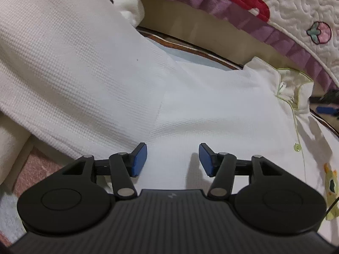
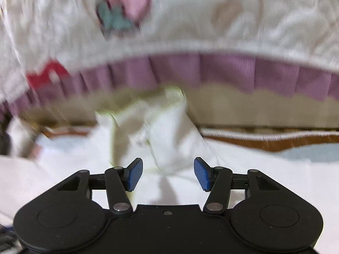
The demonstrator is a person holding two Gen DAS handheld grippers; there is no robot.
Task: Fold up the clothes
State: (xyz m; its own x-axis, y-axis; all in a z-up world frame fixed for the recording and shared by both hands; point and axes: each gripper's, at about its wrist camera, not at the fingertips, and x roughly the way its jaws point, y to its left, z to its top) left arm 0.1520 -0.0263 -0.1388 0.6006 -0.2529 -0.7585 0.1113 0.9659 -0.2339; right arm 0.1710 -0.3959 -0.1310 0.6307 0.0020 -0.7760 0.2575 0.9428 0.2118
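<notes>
A white waffle-knit shirt (image 1: 211,105) lies spread out, with a green-trimmed collar (image 1: 292,89), a green button (image 1: 297,147) and a yellow-green cartoon patch (image 1: 331,188). One side or sleeve (image 1: 74,74) is folded over the body at the left. My left gripper (image 1: 172,158) is open and empty just above the shirt body. In the right wrist view, which is blurred, my right gripper (image 2: 168,172) is open and empty in front of the raised collar (image 2: 161,122). The right gripper's blue pads (image 1: 326,109) show at the far right of the left wrist view.
A quilted white bedcover (image 1: 296,10) with a purple ruffle (image 1: 233,12) and strawberry prints hangs behind the shirt; it also shows in the right wrist view (image 2: 211,21). A brown-edged mat (image 2: 275,141) lies under the shirt. Another white cloth (image 1: 131,6) sits at the back left.
</notes>
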